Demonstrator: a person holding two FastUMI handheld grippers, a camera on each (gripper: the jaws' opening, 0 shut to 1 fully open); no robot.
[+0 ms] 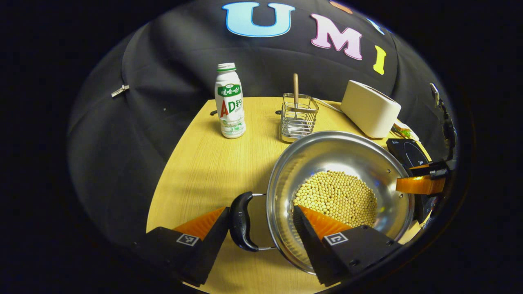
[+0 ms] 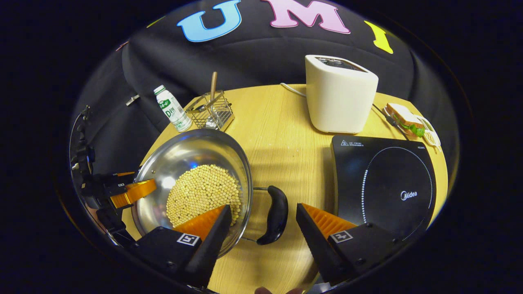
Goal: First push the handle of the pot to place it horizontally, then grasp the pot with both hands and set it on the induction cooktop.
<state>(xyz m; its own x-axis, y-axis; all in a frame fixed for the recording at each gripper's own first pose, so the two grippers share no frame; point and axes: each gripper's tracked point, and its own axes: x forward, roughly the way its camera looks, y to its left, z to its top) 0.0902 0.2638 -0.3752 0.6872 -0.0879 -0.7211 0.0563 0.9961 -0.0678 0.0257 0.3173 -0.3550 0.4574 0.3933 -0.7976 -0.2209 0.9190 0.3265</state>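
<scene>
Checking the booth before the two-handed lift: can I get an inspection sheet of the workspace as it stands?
Surface: round light wooden table, bare in the middle.
Job's things: shiny steel pot holding pale beans, with a black side handle at each end; black induction cooktop beside it, nothing on it.
Clutter: white plastic bottle, wire utensil rack with a wooden-handled tool, cream toaster, sandwich.
Grippers: left gripper and right gripper both open, each straddling a pot handle, not yet closed.
Cables: white cord behind the toaster.
Surroundings: black cloth wall.
</scene>
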